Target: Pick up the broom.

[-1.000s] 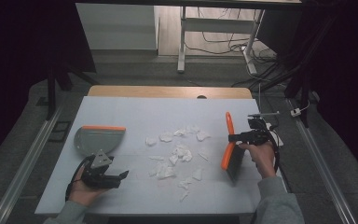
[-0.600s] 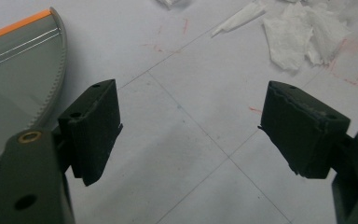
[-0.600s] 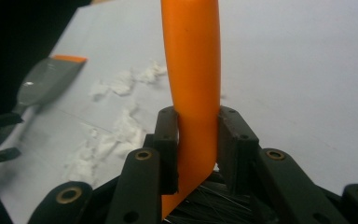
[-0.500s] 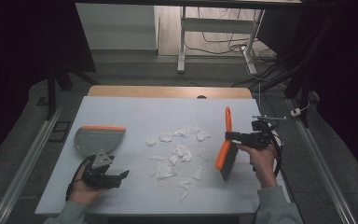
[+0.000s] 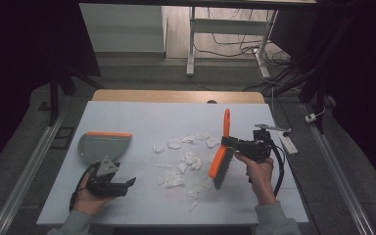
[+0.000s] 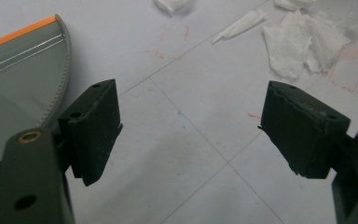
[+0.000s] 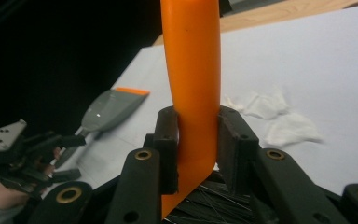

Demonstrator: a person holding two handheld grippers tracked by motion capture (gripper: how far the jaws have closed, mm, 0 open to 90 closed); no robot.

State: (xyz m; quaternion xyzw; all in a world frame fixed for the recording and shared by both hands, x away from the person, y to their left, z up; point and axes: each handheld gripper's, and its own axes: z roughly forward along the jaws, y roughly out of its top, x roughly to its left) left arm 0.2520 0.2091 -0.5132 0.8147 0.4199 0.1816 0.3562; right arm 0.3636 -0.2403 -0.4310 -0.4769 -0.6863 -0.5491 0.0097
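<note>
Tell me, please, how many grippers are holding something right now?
1. The right gripper is clamped on the orange brush handle, beside the scattered paper scraps. The left gripper stands open over bare table, near the grey dustpan.

A dim room: grey floor [image 5: 142, 73], white desk legs [image 5: 192, 39], tangled cables [image 5: 235, 46] behind.

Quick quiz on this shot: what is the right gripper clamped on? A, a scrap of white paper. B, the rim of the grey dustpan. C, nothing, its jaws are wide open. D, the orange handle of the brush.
D: in the right gripper view the right gripper has both black jaws pressed against the brush at its orange handle, while the dustpan lies apart on the table.
</note>
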